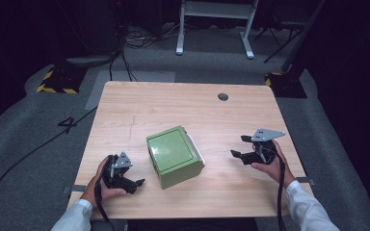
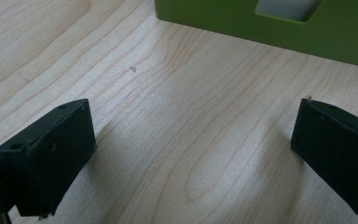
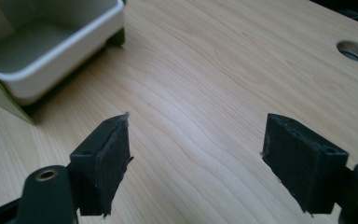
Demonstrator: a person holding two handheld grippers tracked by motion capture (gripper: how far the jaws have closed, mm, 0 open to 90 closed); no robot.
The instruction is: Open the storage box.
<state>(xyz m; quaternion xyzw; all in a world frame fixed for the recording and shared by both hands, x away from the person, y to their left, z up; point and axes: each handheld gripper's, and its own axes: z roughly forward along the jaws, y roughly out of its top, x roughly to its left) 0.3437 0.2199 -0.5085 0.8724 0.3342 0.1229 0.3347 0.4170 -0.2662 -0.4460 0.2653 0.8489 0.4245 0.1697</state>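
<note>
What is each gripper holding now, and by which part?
Nothing is held. The left gripper and the right gripper are both open over the bare table, on either side of the green box.

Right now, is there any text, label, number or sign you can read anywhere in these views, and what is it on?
"4": black mark on the grey floor left of the table.
Green box: no lettering visible on it.
Left gripper and right gripper: no markings visible.

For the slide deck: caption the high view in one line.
A green box lies mid-table between the open left gripper and open right gripper, both hand-held and apart from it.
</note>
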